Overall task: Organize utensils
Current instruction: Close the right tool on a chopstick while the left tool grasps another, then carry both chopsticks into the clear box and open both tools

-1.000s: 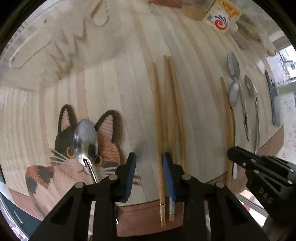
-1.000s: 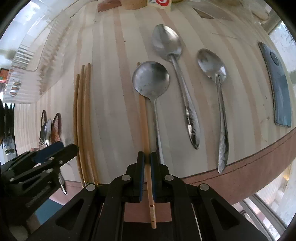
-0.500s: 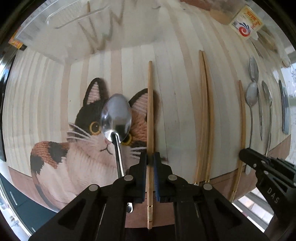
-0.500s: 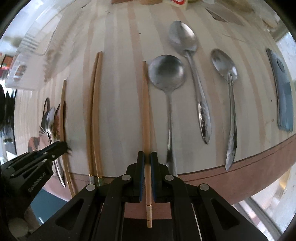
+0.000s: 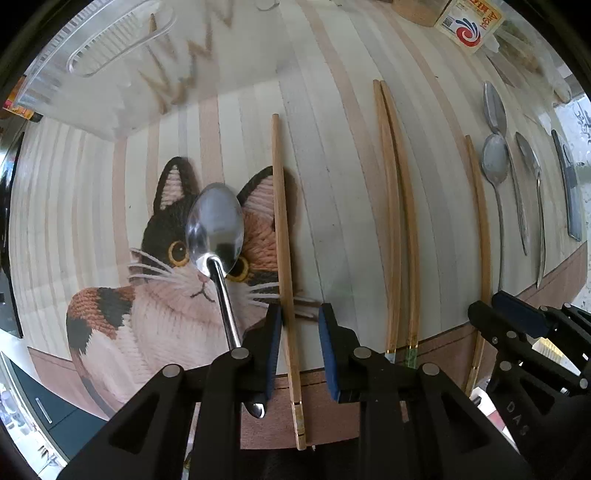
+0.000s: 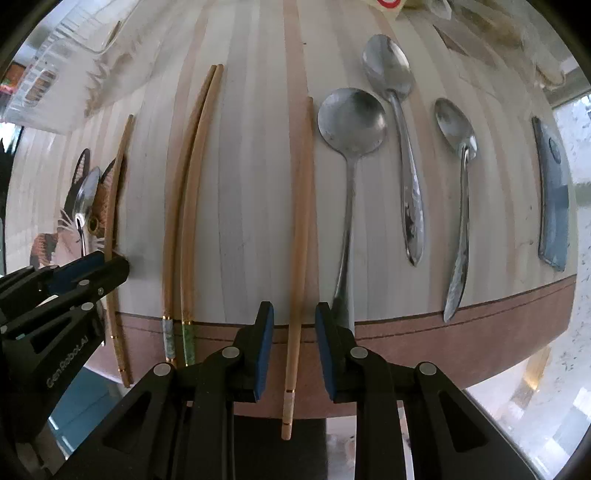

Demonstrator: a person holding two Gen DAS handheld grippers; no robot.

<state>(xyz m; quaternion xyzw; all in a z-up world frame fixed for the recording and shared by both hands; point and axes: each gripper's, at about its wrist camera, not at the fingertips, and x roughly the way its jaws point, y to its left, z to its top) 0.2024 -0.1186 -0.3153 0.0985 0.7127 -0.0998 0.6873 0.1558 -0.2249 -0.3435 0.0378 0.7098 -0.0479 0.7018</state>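
Observation:
My left gripper (image 5: 300, 321) is open around a wooden chopstick (image 5: 282, 236) that lies on the table along the right edge of a cat-shaped mat (image 5: 162, 306). A shiny spoon (image 5: 216, 236) lies on the mat just left of it. My right gripper (image 6: 294, 321) is open around another chopstick (image 6: 301, 221) lying on the table. A pair of chopsticks (image 6: 188, 206) lies between the two; the pair also shows in the left wrist view (image 5: 397, 221). Three spoons (image 6: 351, 147) lie right of the right gripper.
A dark flat phone-like object (image 6: 552, 192) lies at the far right. A clear plastic tray (image 5: 110, 62) stands at the back left. A white and orange box (image 5: 467, 22) sits at the back. The table's brown front edge (image 6: 443, 332) runs just below the utensil handles.
Both grippers have opened and let go of their chopsticks, which now lie on the table. Before that, the left one carried its chopstick left to the cat mat.

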